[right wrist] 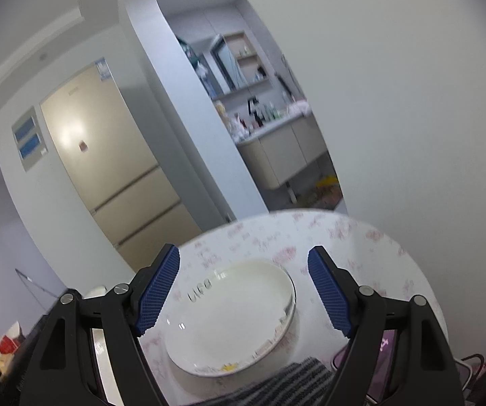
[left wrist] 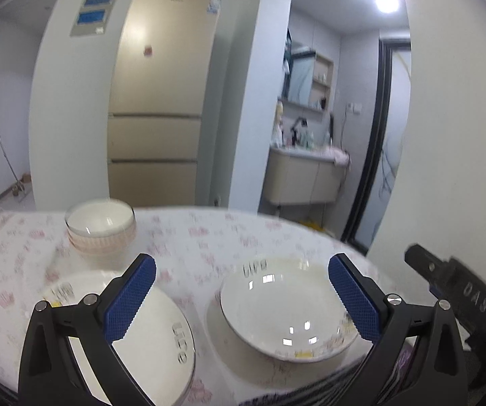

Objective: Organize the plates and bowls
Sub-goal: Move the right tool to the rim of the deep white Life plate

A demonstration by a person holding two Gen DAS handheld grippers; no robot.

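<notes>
Plates and bowls lie spread on a round table (left wrist: 209,237) covered in a pale cloth with pink flowers. Nearest the left gripper (left wrist: 243,299), its blue-padded fingers (left wrist: 129,299) stand wide apart and grasp nothing; they hang above the dishes without touching them. Between them sits a deep white plate (left wrist: 283,311), glossy, with small lettering on its far rim and a yellow and pink pattern on its near rim. To its left, partly under the left finger, a flatter white plate (left wrist: 161,338) lies with the same lettering on its rim. The two are near but apart. Farther back, toward the table's left edge, stands a stack of ribbed pinkish bowls (left wrist: 100,230), white inside.

The right gripper (right wrist: 244,291) is likewise spread wide and empty, with the deep white plate (right wrist: 232,318) below and between its fingers (right wrist: 156,292). A striped cloth (right wrist: 276,385) lies at that plate's near edge.

Beyond the table stand a beige fridge (left wrist: 158,94) and a washbasin cabinet (left wrist: 303,176).
</notes>
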